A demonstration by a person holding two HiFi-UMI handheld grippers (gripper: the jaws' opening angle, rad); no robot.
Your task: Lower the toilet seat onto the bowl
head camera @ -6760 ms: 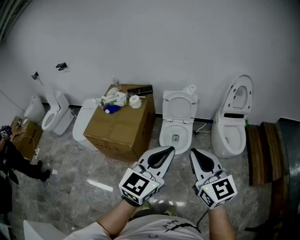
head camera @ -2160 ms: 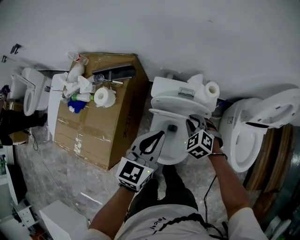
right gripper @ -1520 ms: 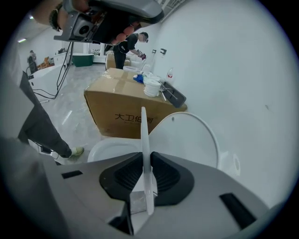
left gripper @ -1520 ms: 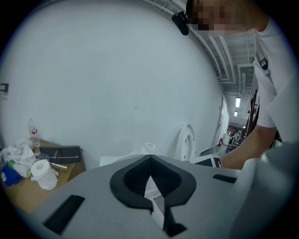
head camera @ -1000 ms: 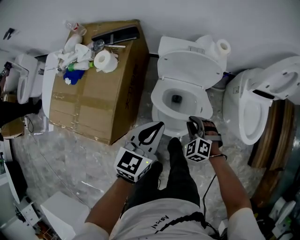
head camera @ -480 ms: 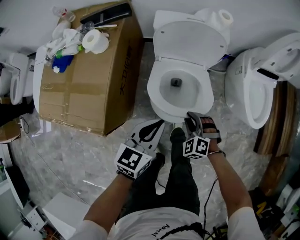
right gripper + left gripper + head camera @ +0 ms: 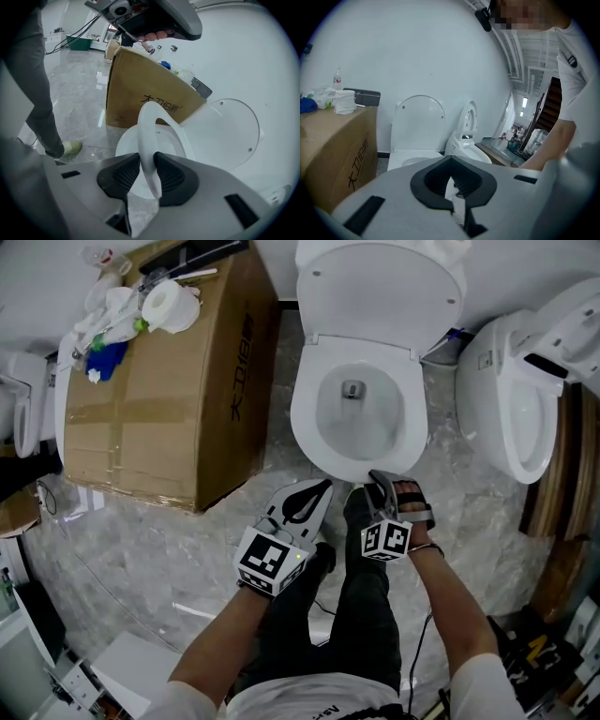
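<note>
The right gripper (image 7: 147, 164) has the front rim of the toilet seat (image 7: 154, 122) between its pads, which look to be touching it on both sides. Its jaws have just been opening, so the grip looks to be easing off. The left gripper (image 7: 452, 187) hangs beside it with its jaws together and nothing in them.

From above, the seat ring lies over the bowl (image 7: 123, 143), with perhaps a little lift left at the front. The lid (image 7: 380, 287) stands up against the wall. I'd say this is the final step, setting the seat down and letting go. The next move calls for resting the rim gently on the bowl, then opening wide enough to draw the pads back without dragging it.

The cardboard box (image 7: 159, 418) to the left carries dark Chinese characters, which I read as 大卫卫浴, though I'm not sure. Each gripper's cube bears black-and-white square markers.
</note>
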